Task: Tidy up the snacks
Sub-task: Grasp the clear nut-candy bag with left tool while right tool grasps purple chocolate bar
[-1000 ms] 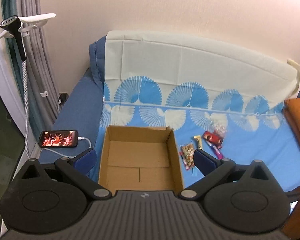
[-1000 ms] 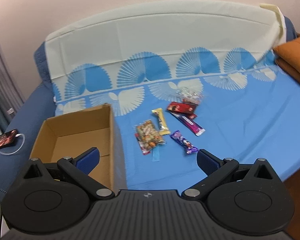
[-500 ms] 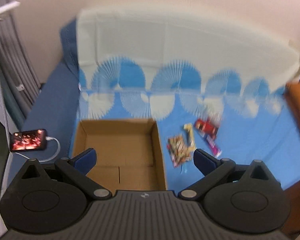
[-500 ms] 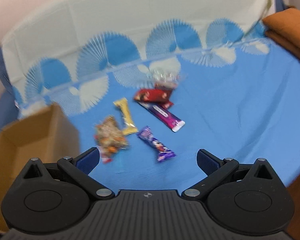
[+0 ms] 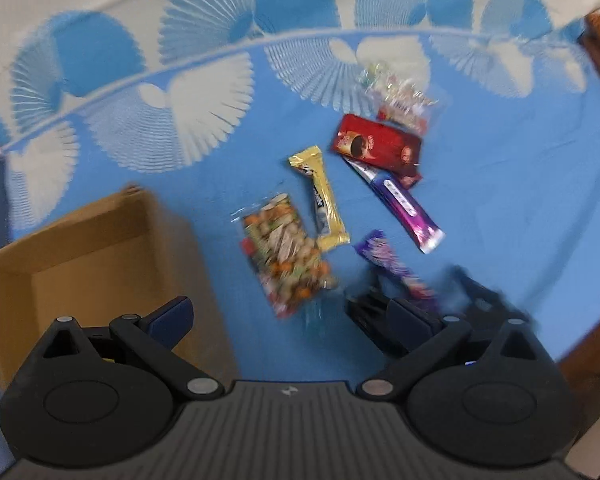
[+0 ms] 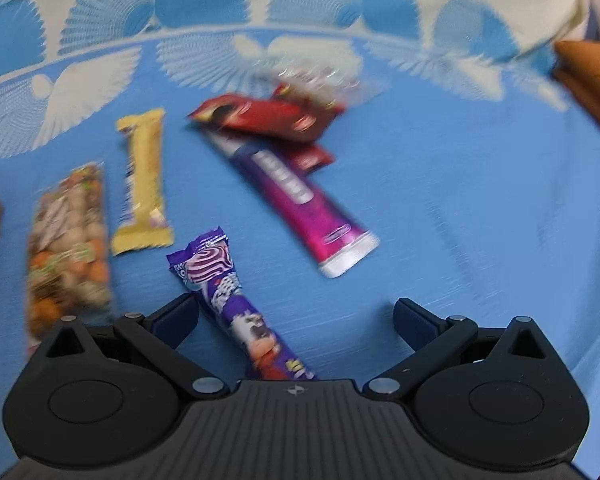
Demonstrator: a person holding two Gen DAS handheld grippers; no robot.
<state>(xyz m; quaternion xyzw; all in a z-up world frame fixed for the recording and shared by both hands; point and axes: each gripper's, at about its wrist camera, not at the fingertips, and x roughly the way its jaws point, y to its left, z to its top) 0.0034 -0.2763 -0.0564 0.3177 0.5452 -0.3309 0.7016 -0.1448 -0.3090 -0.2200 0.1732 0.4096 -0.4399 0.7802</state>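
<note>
Several snacks lie on the blue cloth: a clear nut mix bag [image 5: 288,252] [image 6: 70,240], a yellow bar [image 5: 322,196] [image 6: 142,180], a red packet [image 5: 378,146] [image 6: 268,118], a magenta bar [image 5: 404,208] [image 6: 300,204], a small purple bar [image 5: 392,264] [image 6: 236,300] and a clear candy bag [image 5: 396,96]. An open cardboard box [image 5: 80,248] sits at the left. My right gripper [image 6: 296,314] is open, low over the purple bar, which lies between its fingers. It shows blurred in the left wrist view [image 5: 424,300]. My left gripper [image 5: 288,314] is open and empty above the box's right wall.
An orange cushion [image 6: 588,76] lies at the far right. The cloth's white and blue fan pattern covers the backrest [image 5: 300,0]. A brown edge [image 5: 592,344] shows at the lower right.
Both grippers have moved forward and down toward the snacks. The right gripper has come down around the small purple bar and entered the left wrist view. Both stay open.
</note>
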